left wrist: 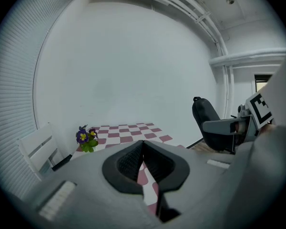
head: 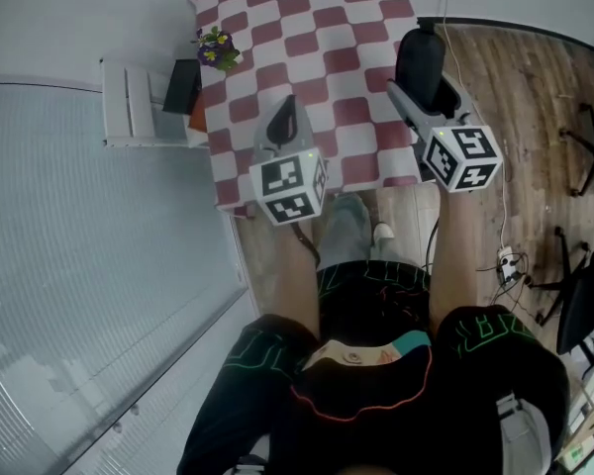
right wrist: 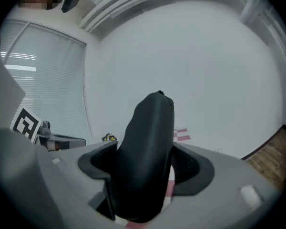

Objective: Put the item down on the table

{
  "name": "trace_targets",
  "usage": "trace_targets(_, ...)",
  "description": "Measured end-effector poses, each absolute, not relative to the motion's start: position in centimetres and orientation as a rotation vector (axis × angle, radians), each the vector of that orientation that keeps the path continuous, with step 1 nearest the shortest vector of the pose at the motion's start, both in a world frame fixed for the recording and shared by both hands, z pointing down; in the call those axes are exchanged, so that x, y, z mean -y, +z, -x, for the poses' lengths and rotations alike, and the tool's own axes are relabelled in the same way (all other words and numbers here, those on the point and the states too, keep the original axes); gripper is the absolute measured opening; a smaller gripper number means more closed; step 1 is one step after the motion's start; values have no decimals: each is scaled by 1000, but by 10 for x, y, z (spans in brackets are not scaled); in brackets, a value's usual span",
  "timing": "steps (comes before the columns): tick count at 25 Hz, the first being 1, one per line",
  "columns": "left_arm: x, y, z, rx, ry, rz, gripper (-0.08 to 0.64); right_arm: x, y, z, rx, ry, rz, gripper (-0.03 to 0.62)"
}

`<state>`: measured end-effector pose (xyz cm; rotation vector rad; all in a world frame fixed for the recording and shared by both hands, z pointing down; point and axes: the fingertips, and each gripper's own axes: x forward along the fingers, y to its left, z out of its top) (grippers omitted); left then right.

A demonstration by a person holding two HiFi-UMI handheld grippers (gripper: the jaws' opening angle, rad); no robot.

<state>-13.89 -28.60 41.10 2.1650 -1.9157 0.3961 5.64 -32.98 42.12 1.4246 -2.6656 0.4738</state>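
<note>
So the right gripper [right wrist: 145, 171] is clamped on the black item [head: 420, 59], which pokes out lengthwise past the jaws, up over the table's [head: 307, 28] right edge, so I'd guess it goes down and a bit left; the left gripper [left wrist: 143, 162] is pinched shut on nothing.

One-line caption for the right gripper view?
Right gripper shut on a black oblong item, checkered table behind it.

Open room on checkered table [head: 307, 57] ahead; flower pot [head: 216, 47] at left edge; white chair [head: 134, 102] alongside.
</note>
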Motion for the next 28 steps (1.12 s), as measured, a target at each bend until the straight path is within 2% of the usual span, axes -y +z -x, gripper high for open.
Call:
trace_targets(10,317,450,159,1819,419,-2134,9,357,457,-35,2574,558,-1433,351)
trace_targets(28,373,481,196,1705,327,-2087,9,400,472,26,2465,541,-1338,351)
